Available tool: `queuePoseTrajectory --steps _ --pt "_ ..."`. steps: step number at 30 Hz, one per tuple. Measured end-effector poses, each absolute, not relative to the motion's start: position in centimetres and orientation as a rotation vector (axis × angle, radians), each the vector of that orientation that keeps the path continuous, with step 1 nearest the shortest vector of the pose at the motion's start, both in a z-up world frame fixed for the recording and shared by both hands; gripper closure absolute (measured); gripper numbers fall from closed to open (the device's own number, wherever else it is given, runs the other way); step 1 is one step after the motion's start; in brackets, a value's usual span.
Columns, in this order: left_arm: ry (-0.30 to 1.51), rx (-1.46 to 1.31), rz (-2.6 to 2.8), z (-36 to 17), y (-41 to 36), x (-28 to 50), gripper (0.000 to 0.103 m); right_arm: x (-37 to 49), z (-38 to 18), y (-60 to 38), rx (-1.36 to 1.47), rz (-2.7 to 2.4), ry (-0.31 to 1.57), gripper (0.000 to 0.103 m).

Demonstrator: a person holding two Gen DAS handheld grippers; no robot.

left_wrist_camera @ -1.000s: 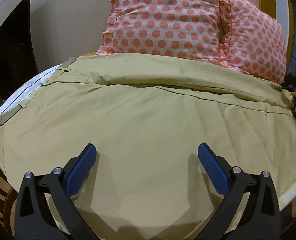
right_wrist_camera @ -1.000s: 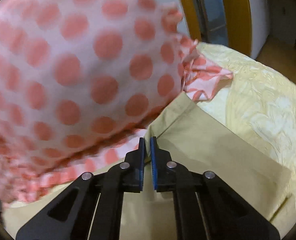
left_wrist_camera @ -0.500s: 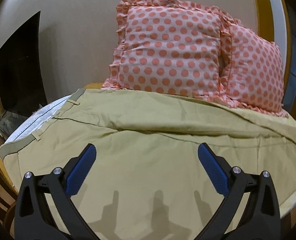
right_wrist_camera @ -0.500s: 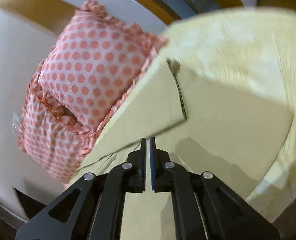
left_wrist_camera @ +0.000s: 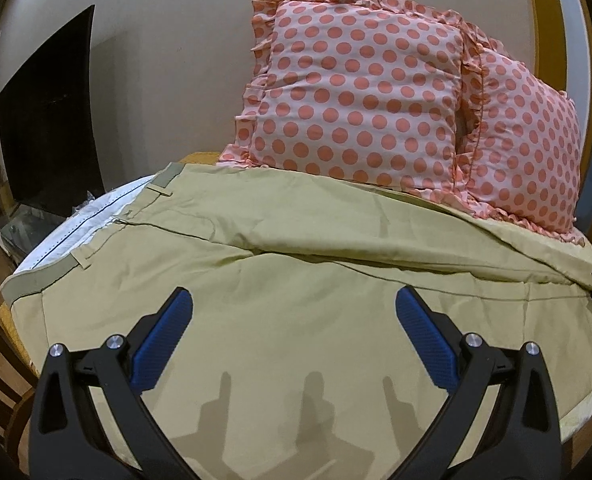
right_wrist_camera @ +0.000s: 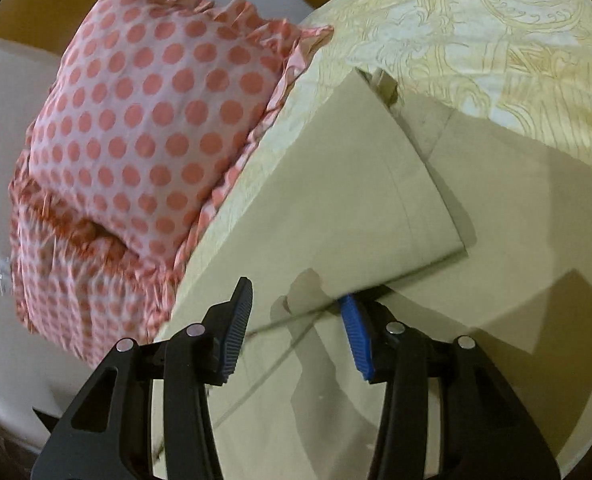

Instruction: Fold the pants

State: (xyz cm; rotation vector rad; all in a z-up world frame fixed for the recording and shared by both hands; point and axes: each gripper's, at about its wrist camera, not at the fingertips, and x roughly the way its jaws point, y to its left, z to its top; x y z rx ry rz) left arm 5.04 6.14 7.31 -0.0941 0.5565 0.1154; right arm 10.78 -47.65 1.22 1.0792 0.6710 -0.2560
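Progress: your khaki cotton pants [left_wrist_camera: 296,280] look doubled lengthwise, one leg over the other; I judge the crosswise folds are left to you.
Pants: smooth cloth, waistband [left_wrist_camera: 56,270] at the left with white lining showing, hem ends [right_wrist_camera: 376,184] slightly offset.
Place: spread across the bed with the pale yellow patterned sheet [right_wrist_camera: 476,40], just beside two pink polka-dot pillows [left_wrist_camera: 356,96].
Left gripper [left_wrist_camera: 294,320]: your jaws stand wide apart above the cloth, gripping nothing.
Right gripper [right_wrist_camera: 298,326]: jaws apart around the leg's edge, not clamped.

pants [left_wrist_camera: 296,320] on bed [right_wrist_camera: 476,40], pillows [left_wrist_camera: 356,92] behind them
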Motion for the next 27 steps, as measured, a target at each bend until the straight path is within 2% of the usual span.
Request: queuePoseTrajectory --steps 1,2,5,9,15,19,25,26,27 --pt "0.555 -0.108 0.113 7.5 6.4 5.3 0.002 10.9 1.2 -47.8 1.049 -0.278 0.648 0.089" --pt "0.553 -0.125 0.109 7.6 6.7 5.5 0.002 10.6 1.0 -48.2 1.033 -0.280 0.621 0.100" --pt "0.544 -0.197 0.056 8.5 8.1 6.6 0.002 9.1 0.9 -48.7 1.076 -0.228 0.518 0.101" --pt "0.529 -0.328 -0.037 9.7 10.1 9.3 0.002 5.6 4.0 -47.7 1.004 -0.139 0.348 0.101" --pt "0.663 -0.452 -0.043 9.7 11.9 18.6 0.003 1.1 4.8 -46.9 0.997 -0.132 0.262 0.101" --pt "0.763 -0.470 -0.008 8.6 11.5 25.1 0.008 -0.1 4.3 -46.8 1.006 -0.134 0.269 0.101" --pt "0.927 -0.482 0.102 4.9 11.9 30.6 0.025 0.3 4.5 -46.4 0.978 -0.130 0.276 0.101" --pt "0.945 -0.506 0.112 4.2 12.2 31.2 0.033 0.4 4.6 -46.5 0.973 -0.128 0.277 0.101" --pt "0.955 -0.523 0.118 3.6 12.6 31.5 0.050 0.5 4.6 -46.6 0.966 -0.125 0.280 0.101"
